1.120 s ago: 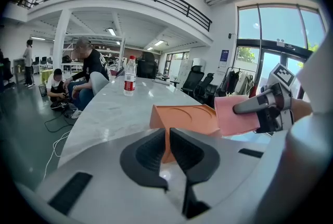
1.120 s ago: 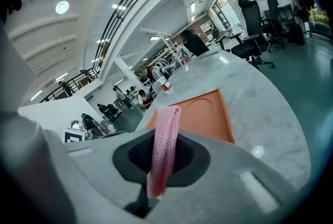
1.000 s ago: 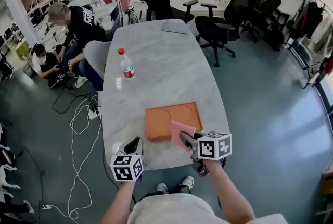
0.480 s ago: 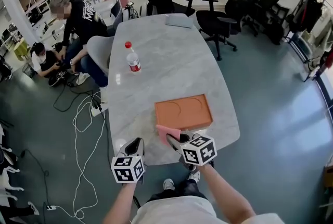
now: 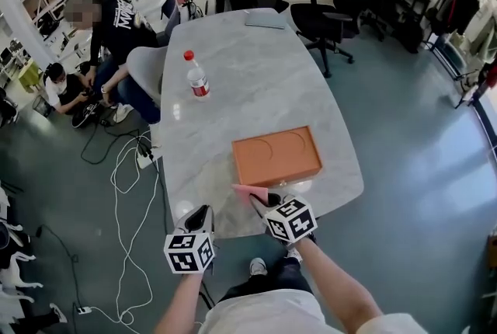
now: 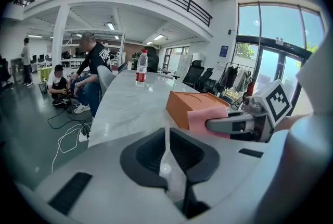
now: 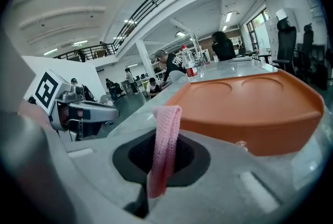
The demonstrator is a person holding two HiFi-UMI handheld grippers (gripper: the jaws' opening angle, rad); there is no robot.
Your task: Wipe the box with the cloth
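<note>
The orange box [image 5: 276, 155] lies flat on the marble table [image 5: 233, 53] near its front edge, two round recesses in its lid. My right gripper [image 5: 257, 200] is shut on a pink cloth [image 5: 248, 191], just short of the box's near left corner. In the right gripper view the cloth [image 7: 165, 145] hangs pinched between the jaws in front of the box [image 7: 250, 108]. My left gripper [image 5: 203, 213] hovers off the table's front edge, left of the cloth, shut on nothing. From the left gripper view, box [image 6: 193, 104] and cloth [image 6: 204, 120] sit ahead to the right.
A plastic bottle with a red cap [image 5: 196, 76] stands on the table's far left side; a laptop [image 5: 265, 19] lies at the far end. Office chairs [image 5: 322, 29] ring the table. Two people [image 5: 109, 29] sit at the left. Cables [image 5: 128, 193] trail on the floor.
My right gripper has drawn the cloth back from the box's near edge to just in front of it. The left gripper holds its place; the head view has shifted.
</note>
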